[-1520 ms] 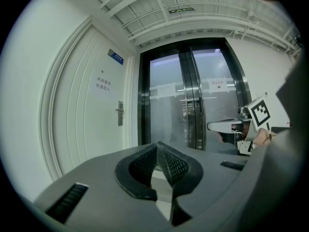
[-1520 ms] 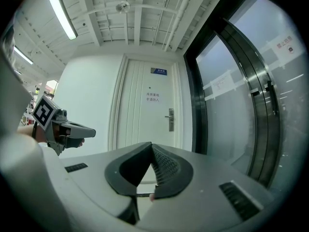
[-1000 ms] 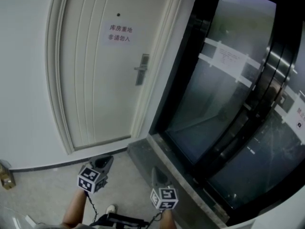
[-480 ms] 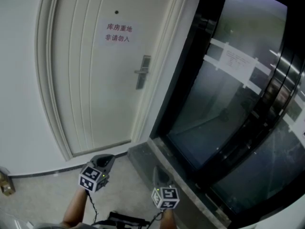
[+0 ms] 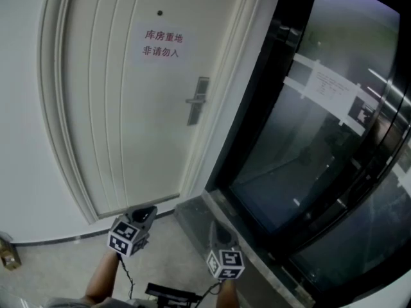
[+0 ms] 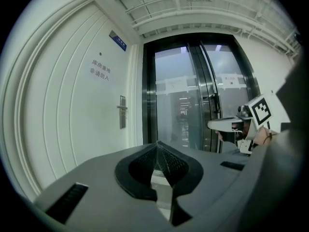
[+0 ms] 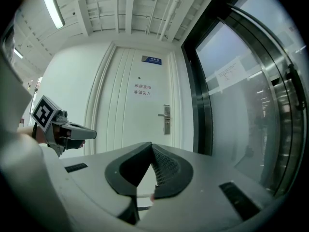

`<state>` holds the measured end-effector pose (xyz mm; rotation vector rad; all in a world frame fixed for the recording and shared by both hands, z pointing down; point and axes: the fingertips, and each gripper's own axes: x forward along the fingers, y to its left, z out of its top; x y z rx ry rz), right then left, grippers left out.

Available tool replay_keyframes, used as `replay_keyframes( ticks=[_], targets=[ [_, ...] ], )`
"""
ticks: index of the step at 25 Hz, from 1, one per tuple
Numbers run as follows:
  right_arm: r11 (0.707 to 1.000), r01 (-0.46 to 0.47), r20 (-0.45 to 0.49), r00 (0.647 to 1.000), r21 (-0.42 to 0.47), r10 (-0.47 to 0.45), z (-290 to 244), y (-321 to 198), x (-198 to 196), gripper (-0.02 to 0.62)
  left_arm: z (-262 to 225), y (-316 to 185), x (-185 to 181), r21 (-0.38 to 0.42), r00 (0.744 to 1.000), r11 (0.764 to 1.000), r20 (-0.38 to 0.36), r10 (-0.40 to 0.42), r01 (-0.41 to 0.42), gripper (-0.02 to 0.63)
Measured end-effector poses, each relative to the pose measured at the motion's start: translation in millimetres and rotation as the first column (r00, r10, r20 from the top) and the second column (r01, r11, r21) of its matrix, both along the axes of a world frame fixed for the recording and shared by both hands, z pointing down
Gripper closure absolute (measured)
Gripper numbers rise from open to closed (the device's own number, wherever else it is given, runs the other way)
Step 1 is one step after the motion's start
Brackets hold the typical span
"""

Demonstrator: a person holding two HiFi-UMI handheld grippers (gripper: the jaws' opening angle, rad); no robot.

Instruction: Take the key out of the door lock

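Low before the door (image 5: 122, 120), left gripper (image 5: 148, 212) and right gripper (image 5: 218, 230) are held clenched, empty; the lock plate (image 5: 198, 99) is brought nearer than before, its key too small to be seen.

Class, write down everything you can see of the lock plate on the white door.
The lock plate is a narrow, upright, silver-grey metal strip near the right edge of the white door, below and right of the paper notice. A lever handle juts level to the left from its middle. No key can be made out from here. Nothing touches it.
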<state>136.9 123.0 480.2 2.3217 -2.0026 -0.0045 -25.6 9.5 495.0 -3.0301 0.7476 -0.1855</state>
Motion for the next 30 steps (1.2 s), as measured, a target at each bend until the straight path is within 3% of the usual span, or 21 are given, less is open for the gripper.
replay_keyframes(
  ticks=[15, 30],
  targets=[
    [1.0, 0.013, 0.004, 1.0, -0.015, -0.013, 6, -76, 12, 0.584, 5, -75, 11, -0.014, 1.0, 1.0, -0.005, -0.012, 0.012, 0.601],
    [0.996, 0.083, -0.004, 0.997, -0.015, -0.083, 6, -181, 65, 0.584, 3, -165, 52, -0.021, 0.995, 0.995, -0.007, -0.097, 0.097, 0.601]
  ],
)
